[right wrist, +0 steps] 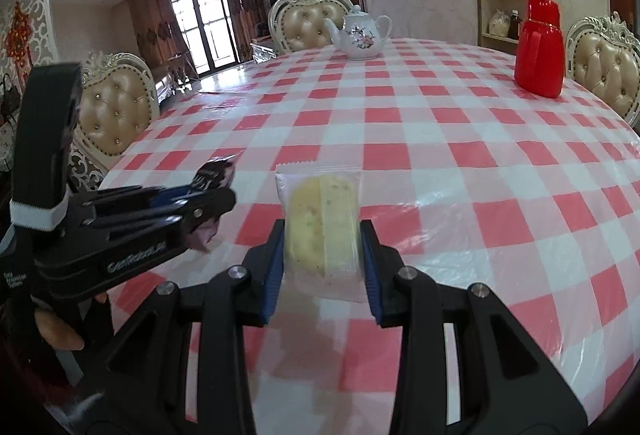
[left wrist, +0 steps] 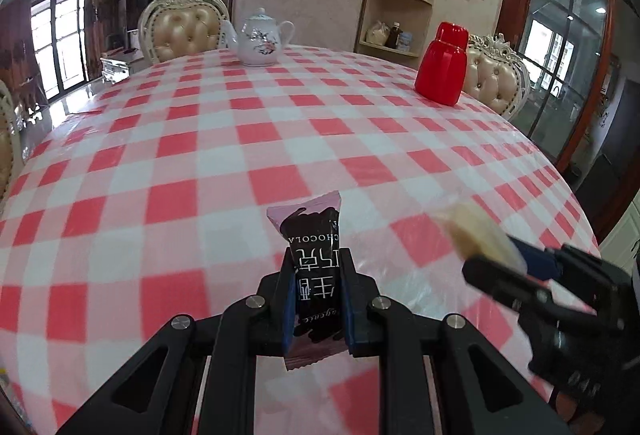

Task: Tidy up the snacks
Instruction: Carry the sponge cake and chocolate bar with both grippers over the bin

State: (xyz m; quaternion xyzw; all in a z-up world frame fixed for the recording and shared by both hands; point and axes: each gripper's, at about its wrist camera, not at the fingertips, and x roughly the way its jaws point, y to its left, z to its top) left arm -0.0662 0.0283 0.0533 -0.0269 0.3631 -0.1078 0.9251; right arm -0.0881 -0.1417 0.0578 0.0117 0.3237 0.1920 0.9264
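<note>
My left gripper is shut on a pink and dark brown chocolate packet, which stands upright between the blue pads above the red and white checked tablecloth. My right gripper is shut on a clear packet with a pale yellow pastry inside. In the left wrist view the right gripper shows blurred at the right with the pastry packet. From the right wrist camera, the left gripper appears at the left with the chocolate packet in its tip.
A white flowered teapot stands at the table's far side. A red flask is at the far right. Padded chairs ring the table, and a corner shelf stands behind it. A hand holds the left gripper.
</note>
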